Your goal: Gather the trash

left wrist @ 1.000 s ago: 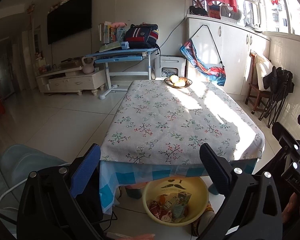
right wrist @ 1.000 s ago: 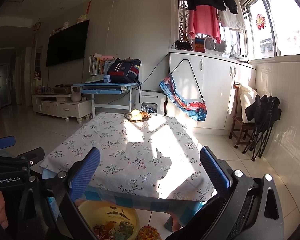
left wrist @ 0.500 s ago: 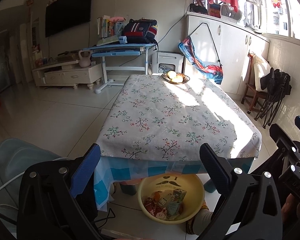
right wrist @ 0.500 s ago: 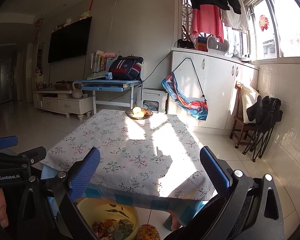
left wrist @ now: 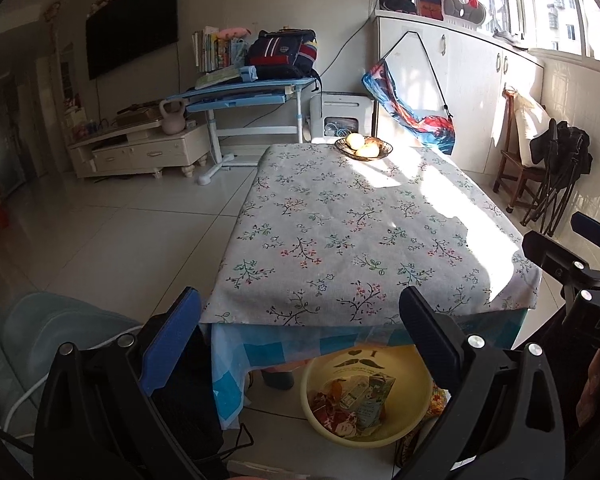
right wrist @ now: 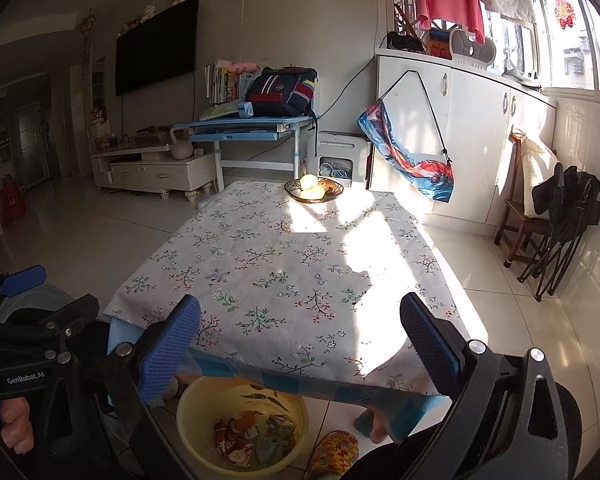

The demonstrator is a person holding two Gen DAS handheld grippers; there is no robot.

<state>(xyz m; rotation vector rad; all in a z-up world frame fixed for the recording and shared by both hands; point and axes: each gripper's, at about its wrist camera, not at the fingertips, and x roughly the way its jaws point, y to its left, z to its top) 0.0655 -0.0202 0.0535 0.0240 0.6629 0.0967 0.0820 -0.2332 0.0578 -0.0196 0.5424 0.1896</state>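
Yellow basin of wrappers: lower centre, on floor, far rim hidden under table. Slipper beside basin clear in right view only; fruit bowl at table's far end. Left gripper and right gripper: fingers wide apart, empty, above near table edge. Hand cut off, lower left.

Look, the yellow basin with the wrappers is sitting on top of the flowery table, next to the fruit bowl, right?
Not quite. The yellow basin with the wrappers sits on the floor under the near edge of the flowery table, not on top. Only the fruit bowl is on the table, at its far end. The left wrist view shows it.
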